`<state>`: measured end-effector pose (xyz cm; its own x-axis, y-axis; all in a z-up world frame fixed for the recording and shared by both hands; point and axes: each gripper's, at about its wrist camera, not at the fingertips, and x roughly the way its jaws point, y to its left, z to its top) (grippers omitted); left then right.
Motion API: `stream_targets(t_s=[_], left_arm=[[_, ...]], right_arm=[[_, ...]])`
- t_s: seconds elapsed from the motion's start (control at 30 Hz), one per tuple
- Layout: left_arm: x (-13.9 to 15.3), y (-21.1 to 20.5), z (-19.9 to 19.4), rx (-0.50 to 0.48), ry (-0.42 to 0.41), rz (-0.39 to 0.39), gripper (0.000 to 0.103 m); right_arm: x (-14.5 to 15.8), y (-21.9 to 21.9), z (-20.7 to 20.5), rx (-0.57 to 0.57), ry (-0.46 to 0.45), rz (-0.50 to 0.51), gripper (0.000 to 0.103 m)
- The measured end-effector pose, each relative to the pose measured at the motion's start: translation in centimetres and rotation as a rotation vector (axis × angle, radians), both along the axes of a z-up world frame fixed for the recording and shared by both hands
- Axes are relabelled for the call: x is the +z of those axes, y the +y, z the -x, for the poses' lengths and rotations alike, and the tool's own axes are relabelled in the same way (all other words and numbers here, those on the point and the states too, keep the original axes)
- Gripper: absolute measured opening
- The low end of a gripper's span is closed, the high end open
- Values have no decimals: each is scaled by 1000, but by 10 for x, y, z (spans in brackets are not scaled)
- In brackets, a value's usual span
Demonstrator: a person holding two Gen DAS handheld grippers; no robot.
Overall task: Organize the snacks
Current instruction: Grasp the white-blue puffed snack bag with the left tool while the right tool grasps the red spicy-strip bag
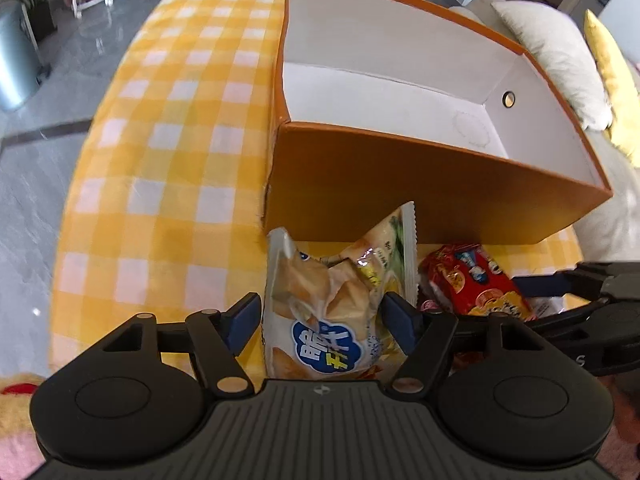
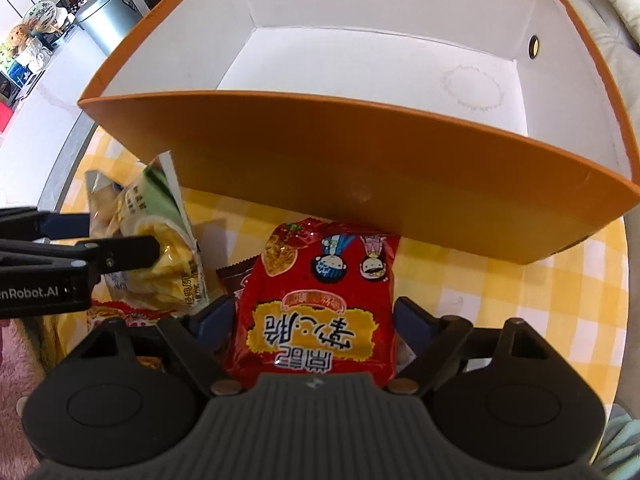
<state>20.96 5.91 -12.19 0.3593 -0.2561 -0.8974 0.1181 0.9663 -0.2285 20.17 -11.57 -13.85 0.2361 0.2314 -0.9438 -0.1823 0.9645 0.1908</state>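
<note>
Left wrist view gives us 1 orange box point(image 1: 400, 184), 2 snack packets in plain sight and 2 grippers. We read the box as stiff card, rectangular and open-topped, orange outside and matte white inside, with 1 round metal eyelet point(image 1: 509, 99) in its right end wall; it stands on a yellow-and-white checked cloth point(image 1: 160, 160) that looks soft and woven. Just in front of the box lies 1 pale chip packet point(image 1: 332, 300), glossy crinkled film with serrated end seals, puffed and creased, with a blue cloud-shaped logo. Our left gripper point(image 1: 320, 320) straddles it with 2 blue pads; the right pad seems to meet the film, the left pad stands just clear, so we count the jaws as apart and not clamped. Beside it lies 1 red packet point(image 2: 320, 300), also shiny film, pillow-shaped, printed with 2 cartoon faces and a yellow panel of characters, its far end touching the box wall. Our right gripper point(image 2: 316, 320) brackets this one, both blue pads close at its sides, but we cannot tell whether they press on it. In the right wrist view, 1 brown wrapper point(image 2: 234, 280) peeks out between the 2 packets, and 1 more red-and-yellow packet point(image 2: 116, 312) lies partly hidden under the left gripper. Outside the cloth we see 2 cushions, 1 cream point(image 1: 556, 60) and 1 yellow point(image 1: 612, 80), both plump fabric.
</note>
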Motion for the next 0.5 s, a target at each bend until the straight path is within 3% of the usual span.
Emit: stream_targets(t_s=[0.17,0.5], left_arm=[[-6,3,-6,24,20,51,78],[0,-1,-1,48,13,61,52]], right_arm=[[-2,-3,-2,-5,7,-12,81],[0,-1,3,-2,-24,-18,68]])
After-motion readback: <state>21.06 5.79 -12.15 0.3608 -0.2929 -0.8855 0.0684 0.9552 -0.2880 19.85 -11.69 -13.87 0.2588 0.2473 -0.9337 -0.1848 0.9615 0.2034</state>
